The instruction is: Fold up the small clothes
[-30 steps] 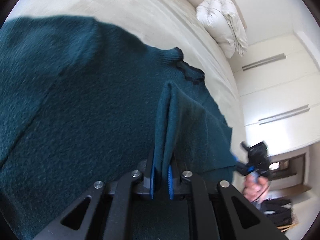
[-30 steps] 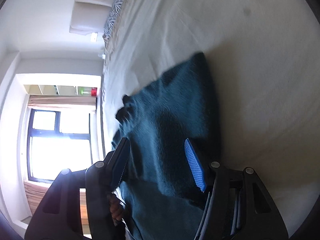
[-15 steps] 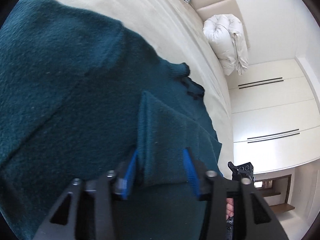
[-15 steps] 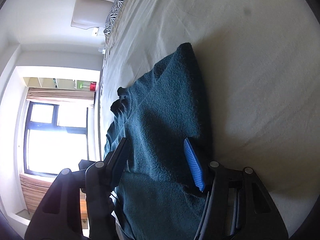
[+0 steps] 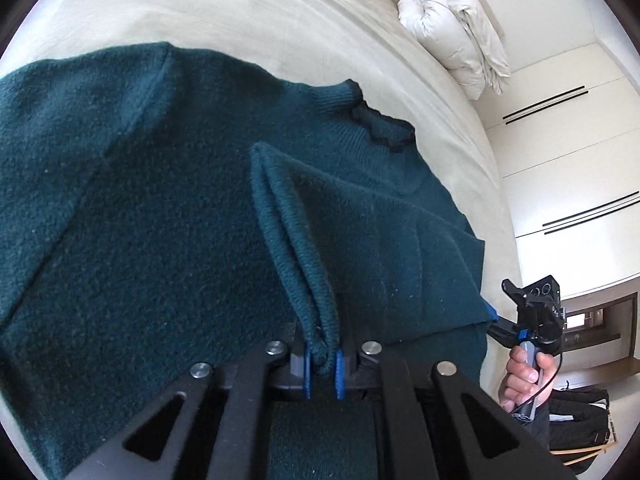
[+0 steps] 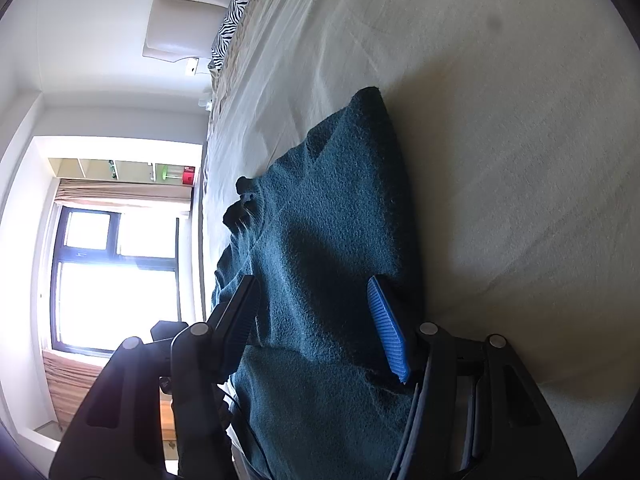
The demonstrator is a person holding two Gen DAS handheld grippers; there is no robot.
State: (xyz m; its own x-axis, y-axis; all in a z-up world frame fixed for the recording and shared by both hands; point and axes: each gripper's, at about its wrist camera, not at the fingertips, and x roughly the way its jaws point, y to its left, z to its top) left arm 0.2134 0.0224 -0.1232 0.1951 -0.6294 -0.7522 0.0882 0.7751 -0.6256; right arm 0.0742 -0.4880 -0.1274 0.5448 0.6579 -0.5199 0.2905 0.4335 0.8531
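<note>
Sweater [image 5: 160,240] hem is clamped in left tool [image 5: 322,368], jaws just closed, angled down over bed [image 5: 240,12]; right tool [image 6: 320,320] held apart, level-tilted.

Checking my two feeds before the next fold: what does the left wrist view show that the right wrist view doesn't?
Left wrist only: the left gripper, which has just closed, shut on the sweater's ribbed edge; a rolled white duvet; a hand holding the other gripper.

Right wrist only: the right gripper open over the sweater; a window.

Both: the dark teal sweater on the cream bed, and a zebra-print pillow.
</note>
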